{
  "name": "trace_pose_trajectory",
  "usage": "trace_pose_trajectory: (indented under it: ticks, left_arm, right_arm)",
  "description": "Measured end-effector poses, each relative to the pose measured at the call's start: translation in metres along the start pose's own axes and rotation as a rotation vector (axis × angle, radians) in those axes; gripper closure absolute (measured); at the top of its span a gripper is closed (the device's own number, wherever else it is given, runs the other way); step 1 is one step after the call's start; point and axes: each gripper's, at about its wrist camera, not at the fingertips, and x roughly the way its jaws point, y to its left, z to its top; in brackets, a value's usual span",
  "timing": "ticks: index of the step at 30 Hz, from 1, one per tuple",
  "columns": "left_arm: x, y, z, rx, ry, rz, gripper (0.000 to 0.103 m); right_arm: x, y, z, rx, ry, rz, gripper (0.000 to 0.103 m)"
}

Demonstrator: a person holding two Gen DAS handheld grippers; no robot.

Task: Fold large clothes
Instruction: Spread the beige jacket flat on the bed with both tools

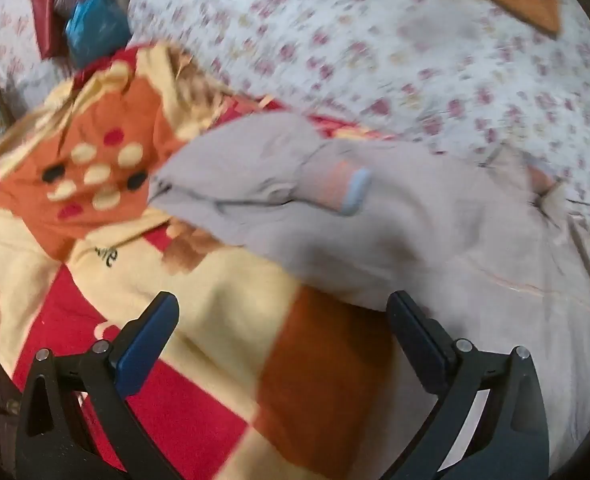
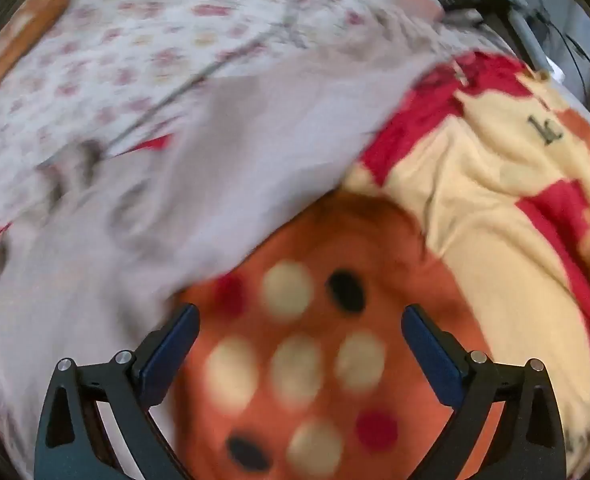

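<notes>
A large grey garment (image 1: 395, 232) lies crumpled on a red, cream and orange blanket (image 1: 199, 320). It has a light blue patch (image 1: 357, 192). My left gripper (image 1: 283, 312) is open and empty, just above the blanket at the garment's near edge. In the right wrist view the grey garment (image 2: 199, 168) spreads across the left. My right gripper (image 2: 299, 324) is open and empty over an orange dotted cloth (image 2: 319, 360) beside the garment. That cloth also shows in the left wrist view (image 1: 95, 172). Both views are blurred.
A white floral bedsheet (image 1: 375, 40) lies beyond the garment and shows in the right wrist view (image 2: 143, 40). A blue and dark red heap (image 1: 83, 20) sits at the far left. Dark cables and a stand (image 2: 507, 4) are at the far right.
</notes>
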Motion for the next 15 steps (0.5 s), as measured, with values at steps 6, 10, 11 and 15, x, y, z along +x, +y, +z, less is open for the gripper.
trace_pose_trajectory:
  ticks: [6,10,11,15]
  left_arm:
    - [-0.046,-0.027,-0.007,0.036,-0.054,-0.047,0.0]
    - [-0.07,-0.045,-0.009,0.035,-0.067,-0.088,0.0]
    - [-0.074,-0.047,-0.01,0.036,-0.064,-0.1,0.0]
    - [-0.086,-0.057,-0.015,0.074,-0.102,-0.097,0.0]
  right_arm:
    - [-0.093,0.062,-0.043,-0.172,0.02,0.189,0.001]
    - [-0.129,0.102,-0.062,-0.244,0.002,0.331,0.001]
    - [-0.136,0.111,-0.066,-0.261,-0.01,0.353,0.001]
    - [-0.143,0.149,-0.066,-0.302,-0.102,0.376,0.001]
